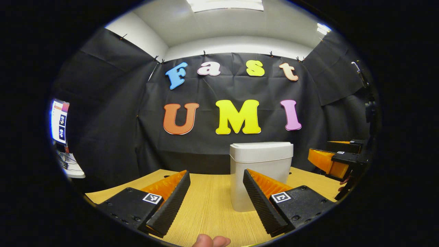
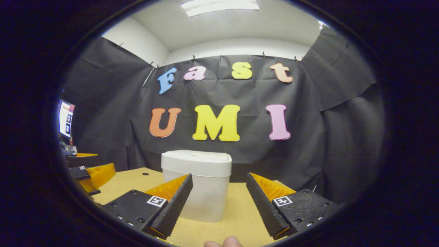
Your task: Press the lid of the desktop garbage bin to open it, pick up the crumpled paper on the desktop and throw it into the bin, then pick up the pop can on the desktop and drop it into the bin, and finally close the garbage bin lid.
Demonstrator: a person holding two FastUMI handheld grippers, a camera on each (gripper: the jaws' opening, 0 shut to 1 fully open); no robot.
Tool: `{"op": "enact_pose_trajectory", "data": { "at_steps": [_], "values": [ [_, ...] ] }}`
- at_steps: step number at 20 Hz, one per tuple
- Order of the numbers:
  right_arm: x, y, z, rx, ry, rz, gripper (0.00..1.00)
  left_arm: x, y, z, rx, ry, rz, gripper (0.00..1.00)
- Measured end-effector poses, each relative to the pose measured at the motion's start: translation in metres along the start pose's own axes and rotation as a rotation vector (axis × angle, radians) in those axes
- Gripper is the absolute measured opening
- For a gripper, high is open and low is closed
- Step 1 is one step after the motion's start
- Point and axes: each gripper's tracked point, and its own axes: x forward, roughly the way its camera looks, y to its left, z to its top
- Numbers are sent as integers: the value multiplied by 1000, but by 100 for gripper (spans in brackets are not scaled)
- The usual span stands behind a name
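With both tongs (image 1: 216, 202) (image 2: 219, 206) wide and empty, a hard off-centre press on the shut lid (image 2: 196, 158) could tip the bin (image 1: 260, 178) across the desk (image 1: 209, 212).

The left gripper (image 1: 216, 195) has two wedge-shaped fingers with ribbed inner faces like fine saw-teeth, each seated on a flat block dotted with small screws. A square black-and-white marker (image 1: 152, 198) sits on top of each block. The right gripper (image 2: 219, 199) is built the same way, with the same ribbed faces, screw heads and a square marker (image 2: 156, 201) on each block. Seen from the side in the left gripper view, it shows a blocky body with another small marker (image 1: 340, 152) on top
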Motion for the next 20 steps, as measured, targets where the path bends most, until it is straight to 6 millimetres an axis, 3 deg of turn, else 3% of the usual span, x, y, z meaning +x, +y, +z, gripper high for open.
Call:
{"op": "enact_pose_trajectory", "data": {
  "at_steps": [3,7,11,20],
  "values": [
    [-16,-1,-14,23,19,-11,96,1,1,-9,-22,20,-6,99],
    [-20,0,-29,64,38,-51,95,4,8,-15,-34,45,-2,99],
    [-23,-1,-23,54,29,-72,95,5,19,-12,5,35,34,100],
    [-20,-1,-27,44,41,-74,95,7,13,-17,-11,50,4,99]
  ]
}}
